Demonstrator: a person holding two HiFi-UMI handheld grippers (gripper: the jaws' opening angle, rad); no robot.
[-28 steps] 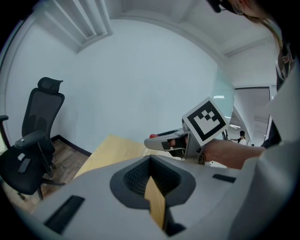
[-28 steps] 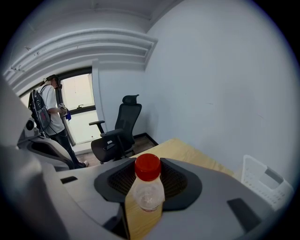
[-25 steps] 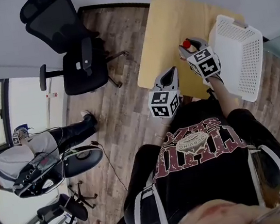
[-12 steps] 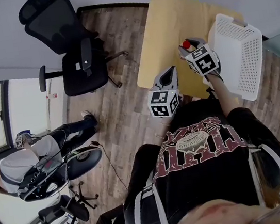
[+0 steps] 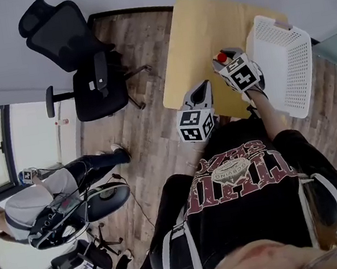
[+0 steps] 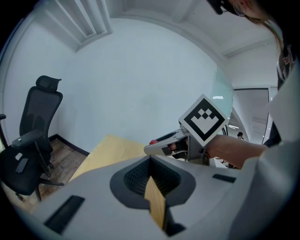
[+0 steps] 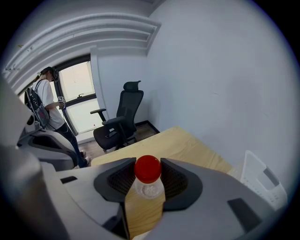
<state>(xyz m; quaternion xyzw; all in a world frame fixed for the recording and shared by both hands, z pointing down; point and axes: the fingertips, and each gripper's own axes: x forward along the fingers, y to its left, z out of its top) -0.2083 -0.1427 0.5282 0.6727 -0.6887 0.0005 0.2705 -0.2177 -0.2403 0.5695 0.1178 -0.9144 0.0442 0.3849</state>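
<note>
Right gripper: jaws clenched on the bottle, with the dark ribbed pads pressing its neck from both sides just under the red cap. The bottle stands upright between them; I cannot tell whether its base rests on the table. In the head view it sits over the table's right part, just beside the basket. Judgement on the hold: the bottle wall is clear thin plastic, smooth and round, probably light and easy to dent. So I want a moderate squeeze, a level grip and any move slow, so that the bottle neither swings nor slides through the pads. The basket's near wall is the thing to mind, and I would leave room between it and the bottle's hidden lower half. Left gripper: jaws drawn together to a thin slit with nothing in it; it hovers at the table's near edge, apart from the bottle. Materials: the gripper shells are matt grey moulded plastic, and each carries a cube of black-and-white square markers. The table top is pale yellow wood, flat and rectangular. The basket is white plastic, rectangular, pierced all over with small holes. Beyond: a wood-plank floor, a black chair with a headrest, and a plain pale wall. Another person stands by a window, well apart.
</note>
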